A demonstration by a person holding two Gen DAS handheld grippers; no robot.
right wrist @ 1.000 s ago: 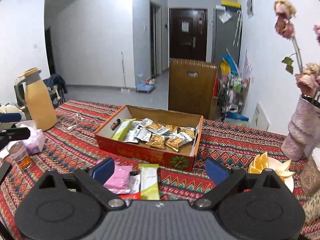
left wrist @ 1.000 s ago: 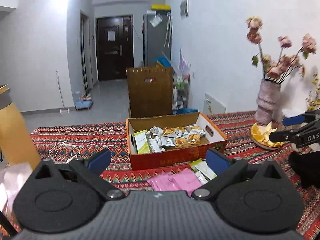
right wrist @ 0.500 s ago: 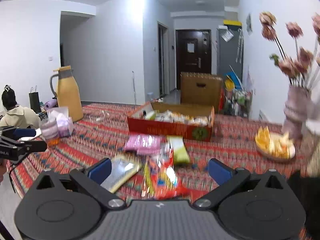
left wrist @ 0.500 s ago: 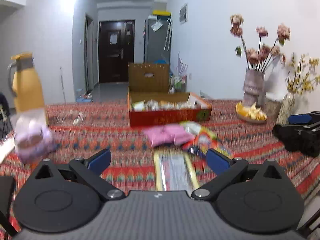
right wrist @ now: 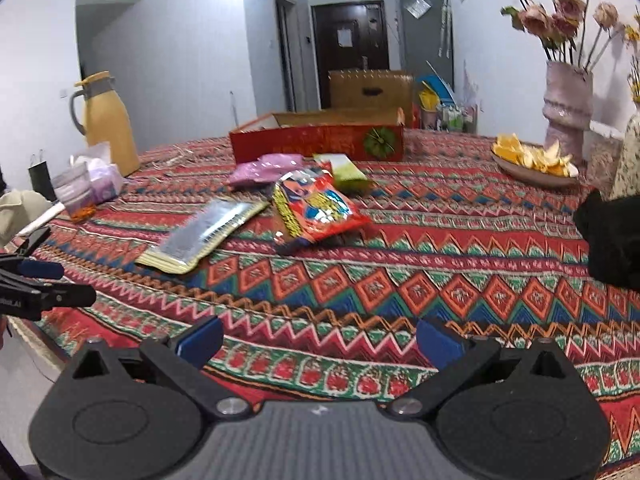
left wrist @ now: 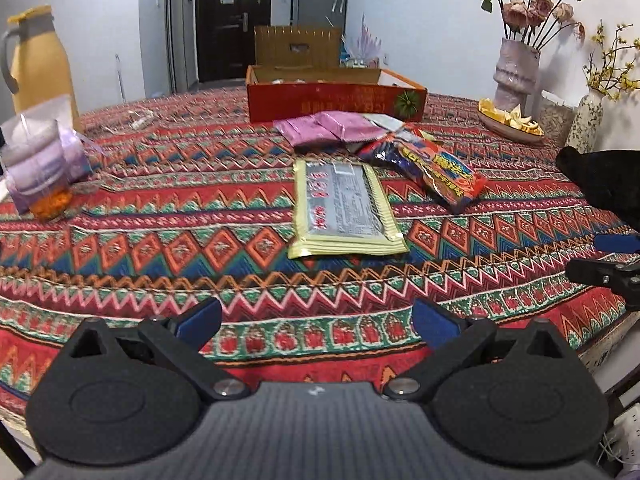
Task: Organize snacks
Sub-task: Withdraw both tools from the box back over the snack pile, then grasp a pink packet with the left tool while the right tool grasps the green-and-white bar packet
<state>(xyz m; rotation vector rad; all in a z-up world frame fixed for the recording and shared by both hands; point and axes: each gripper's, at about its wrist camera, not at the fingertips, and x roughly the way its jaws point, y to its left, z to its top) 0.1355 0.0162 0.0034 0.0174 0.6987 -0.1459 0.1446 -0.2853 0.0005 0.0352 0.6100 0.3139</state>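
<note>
- The left gripper (left wrist: 316, 322) is hovering over the near edge of the table (left wrist: 160, 216), its blue-padded jaws standing wide apart with nothing between them.
- The right gripper (right wrist: 320, 340) is doing the same further right, jaws fully spread and empty.
- The snacks are lying loose on the cloth between the grippers and the box (left wrist: 332, 94), which is sitting far across the table, its contents hardly showing from this low angle.
- The gold pack (left wrist: 344, 208) is lying flat and nearest, straight ahead of the left gripper. It is looking thin, light and fairly stiff, with a glossy, likely slippery film; its crimped near edge is probably the best hold, if a jaw can slide under it.
- The red bag (right wrist: 316, 208) is resting puffed and tilted, just right of the gold pack. It is likely light, crinkly and crushable, so a gentle pinch on a sealed end seems safer than squeezing the middle.
- The pink packs (left wrist: 328, 128) are lying soft and matte just in front of the box, overlapping one another.
- A green pack (right wrist: 346, 168) is lying beside them, slim and smooth.
- The woven cloth is looking coarse and grippy, so flat packs may resist sliding.
</note>
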